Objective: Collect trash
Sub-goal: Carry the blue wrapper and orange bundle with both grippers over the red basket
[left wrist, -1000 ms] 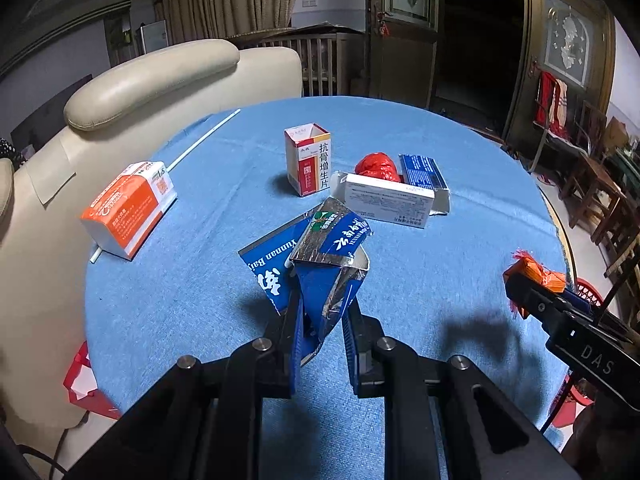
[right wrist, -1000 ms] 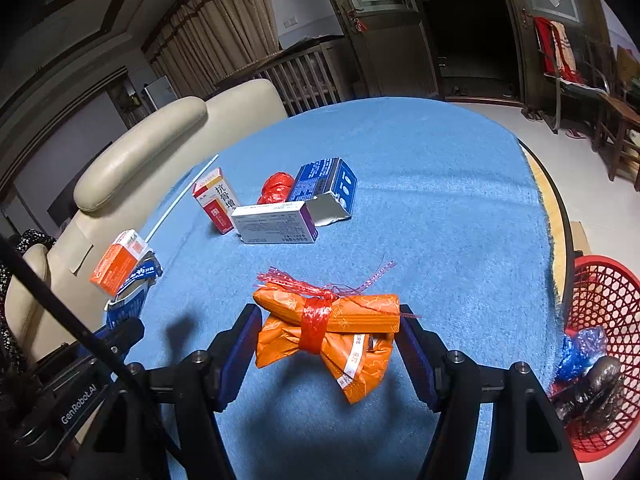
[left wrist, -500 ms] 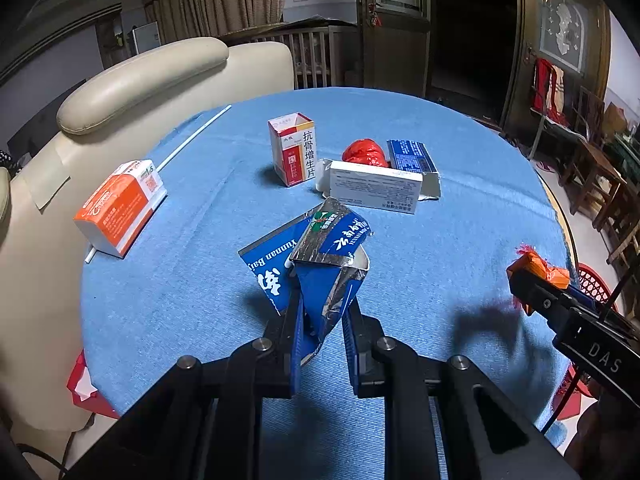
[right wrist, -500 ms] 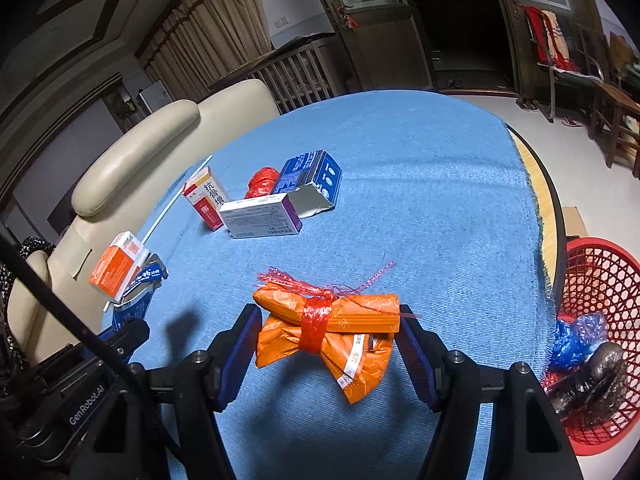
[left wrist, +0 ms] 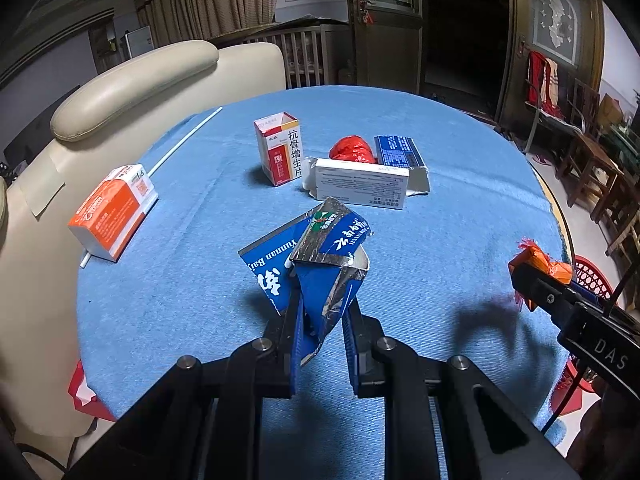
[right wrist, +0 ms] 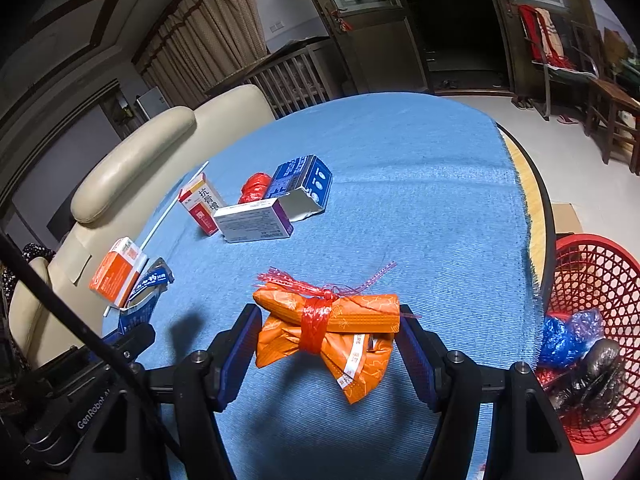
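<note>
Little shifted since earlier: left hand-held gripper (left wrist: 320, 320) pinching crumpled blue foil-lined carton (left wrist: 316, 252) above blue-clothed counter (left wrist: 460, 208); right hand-held gripper (right wrist: 328, 340) clamping orange wrapped bundle (right wrist: 332, 328), near red mesh basket (right wrist: 592, 280) far right. Risk: slick foil slipping free mid-carry.

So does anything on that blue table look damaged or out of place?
Yes. The blue carton pinched in the left gripper is torn open and crumpled. On the table, the blue box has a ragged open end.
</note>
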The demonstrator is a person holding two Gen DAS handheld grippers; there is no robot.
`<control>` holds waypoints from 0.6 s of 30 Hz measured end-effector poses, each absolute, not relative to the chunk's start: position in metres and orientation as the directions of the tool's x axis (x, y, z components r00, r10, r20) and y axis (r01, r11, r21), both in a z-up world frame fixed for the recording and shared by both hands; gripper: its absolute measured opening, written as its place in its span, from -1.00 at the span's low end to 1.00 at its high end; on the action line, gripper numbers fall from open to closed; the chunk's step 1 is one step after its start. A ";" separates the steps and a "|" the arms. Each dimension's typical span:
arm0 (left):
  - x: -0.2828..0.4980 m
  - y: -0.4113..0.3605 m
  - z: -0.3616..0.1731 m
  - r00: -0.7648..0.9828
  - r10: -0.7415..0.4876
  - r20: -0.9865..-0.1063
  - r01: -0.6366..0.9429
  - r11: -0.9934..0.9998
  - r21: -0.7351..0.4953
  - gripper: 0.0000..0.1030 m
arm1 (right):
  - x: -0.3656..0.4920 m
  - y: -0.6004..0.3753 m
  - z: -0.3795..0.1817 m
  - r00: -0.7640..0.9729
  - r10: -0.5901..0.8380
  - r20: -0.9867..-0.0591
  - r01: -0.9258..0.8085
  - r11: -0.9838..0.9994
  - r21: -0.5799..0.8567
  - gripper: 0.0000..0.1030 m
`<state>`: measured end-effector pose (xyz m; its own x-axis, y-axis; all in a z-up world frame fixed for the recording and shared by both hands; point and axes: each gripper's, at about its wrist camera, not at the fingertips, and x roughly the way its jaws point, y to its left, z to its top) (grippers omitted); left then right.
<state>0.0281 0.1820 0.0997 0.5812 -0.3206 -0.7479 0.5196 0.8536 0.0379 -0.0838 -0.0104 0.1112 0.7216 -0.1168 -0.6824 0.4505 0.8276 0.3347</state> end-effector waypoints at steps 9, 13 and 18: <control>0.023 0.175 0.098 0.575 -0.327 -0.750 0.536 0.843 0.043 -0.62 | -0.089 -0.015 0.111 0.722 -0.126 -0.681 0.460 0.822 0.336 0.36; 0.019 0.170 0.096 0.568 -0.334 -0.752 0.547 0.836 0.041 -0.62 | -0.092 -0.017 0.110 0.720 -0.126 -0.682 0.461 0.821 0.336 0.36; 0.013 0.166 0.095 0.562 -0.339 -0.755 0.559 0.828 0.044 -0.62 | -0.095 -0.018 0.108 0.720 -0.125 -0.682 0.462 0.820 0.338 0.37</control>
